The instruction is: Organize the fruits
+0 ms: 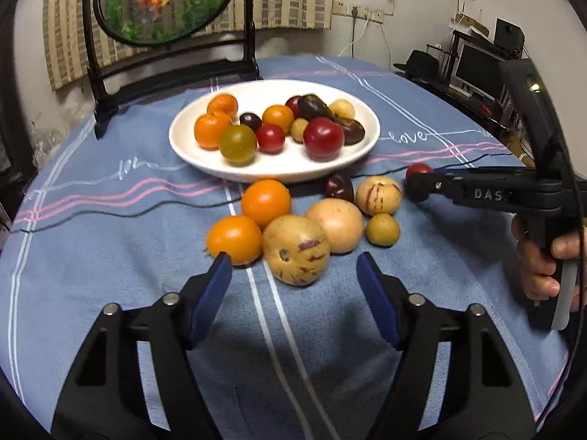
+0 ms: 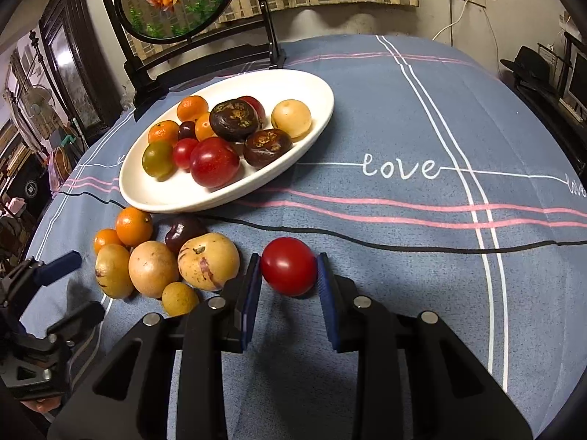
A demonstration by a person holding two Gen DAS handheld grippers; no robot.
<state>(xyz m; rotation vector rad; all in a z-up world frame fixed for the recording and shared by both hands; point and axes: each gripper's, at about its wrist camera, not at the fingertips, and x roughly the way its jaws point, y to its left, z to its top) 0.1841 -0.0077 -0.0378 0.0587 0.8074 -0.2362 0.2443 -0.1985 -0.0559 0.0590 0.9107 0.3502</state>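
A white plate holds several oranges, red tomatoes and dark fruits. In front of it a loose cluster lies on the blue cloth: two oranges, a dark plum and several yellow fruits. My left gripper stands open just short of a purple-streaked yellow fruit; its pads do not touch it. To the right of the cluster, my right gripper is shut on a red tomato, low over the cloth.
A black stand with a round goldfish picture rises behind the plate. A thin black cable runs across the cloth in front of the plate. A hand grips the right tool's handle. Shelves and clutter lie beyond the table's right edge.
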